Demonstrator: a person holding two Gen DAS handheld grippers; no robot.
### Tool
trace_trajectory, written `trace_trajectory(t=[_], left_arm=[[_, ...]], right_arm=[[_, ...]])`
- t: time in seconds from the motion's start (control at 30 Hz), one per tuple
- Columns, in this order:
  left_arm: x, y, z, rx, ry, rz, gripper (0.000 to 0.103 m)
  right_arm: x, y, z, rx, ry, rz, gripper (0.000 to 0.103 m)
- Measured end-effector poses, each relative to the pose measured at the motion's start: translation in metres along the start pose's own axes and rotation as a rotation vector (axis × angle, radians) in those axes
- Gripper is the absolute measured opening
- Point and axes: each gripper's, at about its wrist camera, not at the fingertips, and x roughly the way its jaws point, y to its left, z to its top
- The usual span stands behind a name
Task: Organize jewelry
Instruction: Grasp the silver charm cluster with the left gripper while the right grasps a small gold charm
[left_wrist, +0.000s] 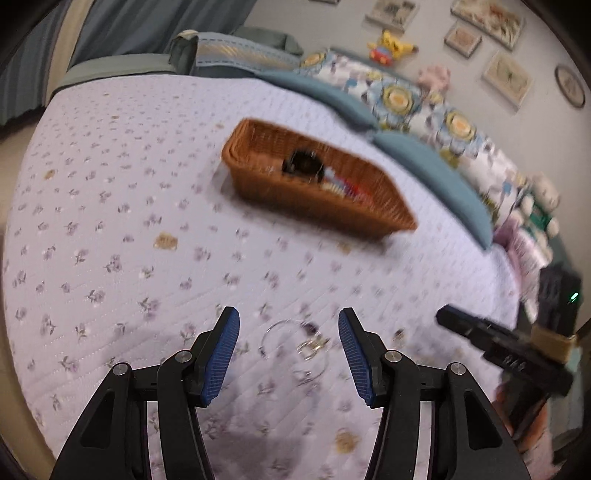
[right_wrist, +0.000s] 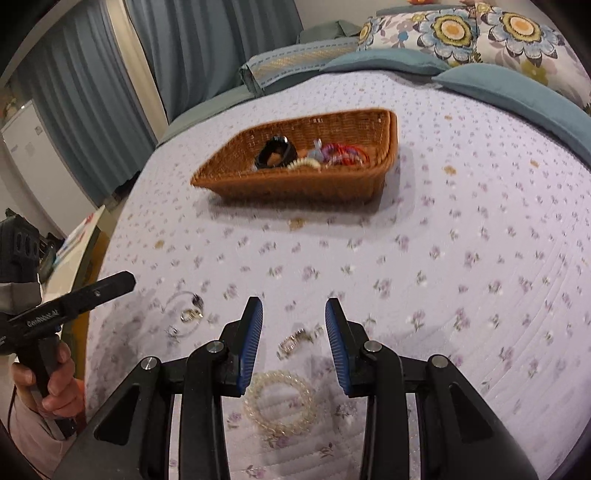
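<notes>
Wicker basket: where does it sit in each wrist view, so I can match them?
Left wrist: wicker basket just above centre, long side running down to the right.
Right wrist: same basket upper centre, its long side facing the camera.
Shared landmark: black ring inside it.
</notes>
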Motion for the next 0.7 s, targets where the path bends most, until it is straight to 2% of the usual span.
trace_trajectory(t=[0.07,0.1,0.17,0.27,0.33,0.5,0.7], left_arm=[[0.010,0.000,-0.002,0.010,0.030,0.006,0.039],[0.013,0.000,-0.003,0.013,0.042,-0.005,0.036],[0.019,-0.009,-0.008,0.075,0.074,0.000,0.024],[0.027,-0.026,-0.018,0.177,0.110,0.013,0.023],[0.031,-0.033,-0.021,0.207,0.119,0.036,0.023],[0.044,-0.032,-0.023,0.211,0.161,0.043,0.023],[0.057,-0.042,-0.025,0.283,0.161,0.102,0.023]], right_arm=[[0.004,-0.002,-0.002,0.012,0.012,0.015,0.038],[0.005,-0.002,-0.002,0.011,0.017,0.020,0.038],[0.007,0.000,-0.002,0.004,0.025,0.027,0.038],[0.010,0.002,-0.005,-0.006,0.038,0.039,0.038],[0.011,0.003,-0.007,-0.010,0.047,0.040,0.038],[0.019,0.007,-0.013,-0.009,0.082,0.037,0.038],[0.027,0.018,-0.018,-0.052,0.101,-0.005,0.038]])
